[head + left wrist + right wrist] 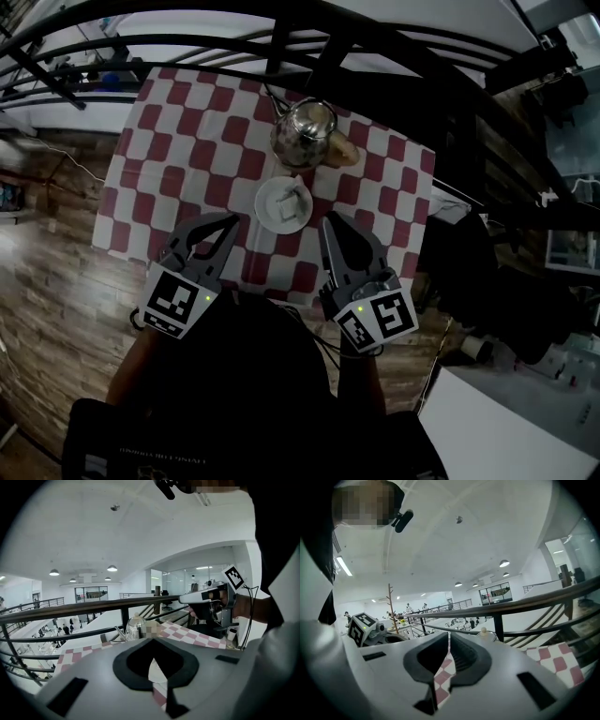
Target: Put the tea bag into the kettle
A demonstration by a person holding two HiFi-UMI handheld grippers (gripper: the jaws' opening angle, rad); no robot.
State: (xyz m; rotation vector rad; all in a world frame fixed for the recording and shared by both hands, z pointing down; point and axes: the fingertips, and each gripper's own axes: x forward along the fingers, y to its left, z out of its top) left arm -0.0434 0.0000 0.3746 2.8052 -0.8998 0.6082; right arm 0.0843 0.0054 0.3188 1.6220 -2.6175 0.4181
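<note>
A shiny metal kettle [302,131] with its lid on stands at the far side of the red-and-white checked table [178,150]. In front of it a small white plate [272,211] carries a pale tea bag [296,196]. My left gripper [228,221] is shut and empty, hovering over the table's near edge, left of the plate. My right gripper [330,222] is shut on nothing, just right of the plate. The left gripper view shows the kettle [136,627] beyond the closed jaws [151,640]. In the right gripper view only the kettle's knob [483,631] peeks over the jaws [449,634].
A tan object [345,152] sits right beside the kettle. A black railing [281,37] runs just behind the table. Wooden floor [47,281] lies to the left, and dark furniture [487,262] crowds the right side.
</note>
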